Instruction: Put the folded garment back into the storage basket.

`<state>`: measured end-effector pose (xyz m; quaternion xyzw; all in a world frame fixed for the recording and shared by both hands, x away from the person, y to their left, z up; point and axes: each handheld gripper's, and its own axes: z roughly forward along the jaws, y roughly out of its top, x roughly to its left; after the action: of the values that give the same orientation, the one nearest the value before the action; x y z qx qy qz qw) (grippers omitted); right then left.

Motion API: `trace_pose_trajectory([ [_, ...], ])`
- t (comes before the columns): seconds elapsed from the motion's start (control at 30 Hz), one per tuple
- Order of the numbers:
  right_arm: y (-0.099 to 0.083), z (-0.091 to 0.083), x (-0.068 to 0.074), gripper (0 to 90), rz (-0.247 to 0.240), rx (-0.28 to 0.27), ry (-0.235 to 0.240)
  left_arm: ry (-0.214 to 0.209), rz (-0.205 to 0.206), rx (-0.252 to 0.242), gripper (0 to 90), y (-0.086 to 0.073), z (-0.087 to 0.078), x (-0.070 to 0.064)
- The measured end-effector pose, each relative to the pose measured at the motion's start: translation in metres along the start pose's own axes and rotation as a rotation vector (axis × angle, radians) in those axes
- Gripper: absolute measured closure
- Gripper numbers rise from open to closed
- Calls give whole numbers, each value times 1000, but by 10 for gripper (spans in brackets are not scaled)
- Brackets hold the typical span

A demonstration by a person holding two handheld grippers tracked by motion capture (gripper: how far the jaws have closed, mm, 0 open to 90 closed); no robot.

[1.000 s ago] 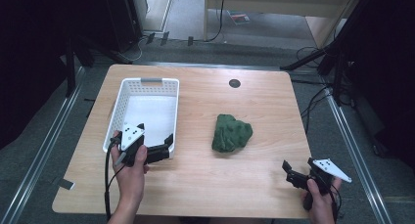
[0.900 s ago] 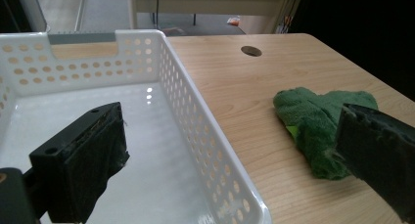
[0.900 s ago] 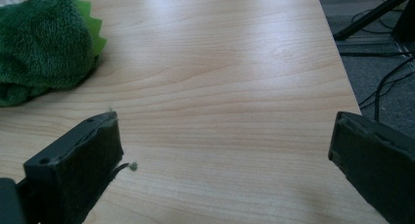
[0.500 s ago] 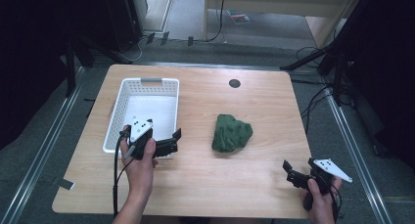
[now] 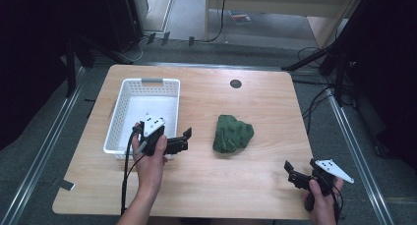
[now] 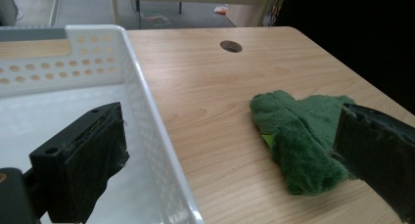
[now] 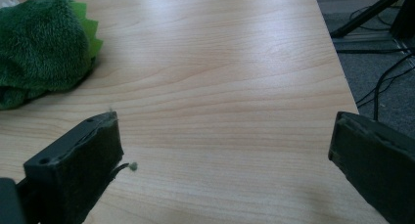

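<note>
On the wooden table [image 5: 255, 185], a white basket [image 5: 123, 107] and green cloth [image 5: 232, 133].

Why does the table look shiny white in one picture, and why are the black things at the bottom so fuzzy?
Right gripper view: light glares off the table, washing its far part pale. Both gripper views: the black jaws sit very close to the camera, so they blur, while the green cloth looks sharper. High view: evenly lit table, dark surroundings, no strong glare.

Crumpled green plush cloth [image 5: 232, 133], perhaps with a lighter green tag, flat on the table, right of centre.
</note>
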<state>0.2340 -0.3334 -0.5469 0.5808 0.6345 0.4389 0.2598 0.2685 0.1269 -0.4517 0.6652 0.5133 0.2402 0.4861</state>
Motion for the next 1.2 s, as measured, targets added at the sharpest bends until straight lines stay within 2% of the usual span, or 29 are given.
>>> trace_pose_trajectory([
  [0.27,0,0,0,0,-2,-2,3,-21,16,25,0,-1,15,-14],
  [0.7,0,0,0,0,-5,-1,2,-65,32,38,0,2,36,-36],
  [0.87,0,0,0,0,-9,0,5,-88,53,56,0,3,50,-53],
  [0.9,0,0,0,0,-9,0,5,-88,53,56,0,3,50,-53],
  [1.0,0,0,0,0,-8,-1,7,-103,60,64,0,1,62,-66],
  [1.03,0,0,0,0,-8,-1,7,-103,60,64,0,1,62,-66],
  [1.07,0,0,0,0,-6,0,8,-110,71,76,0,0,69,-73],
  [1.2,0,0,0,0,-4,-2,10,-117,83,105,0,-2,81,-82],
])
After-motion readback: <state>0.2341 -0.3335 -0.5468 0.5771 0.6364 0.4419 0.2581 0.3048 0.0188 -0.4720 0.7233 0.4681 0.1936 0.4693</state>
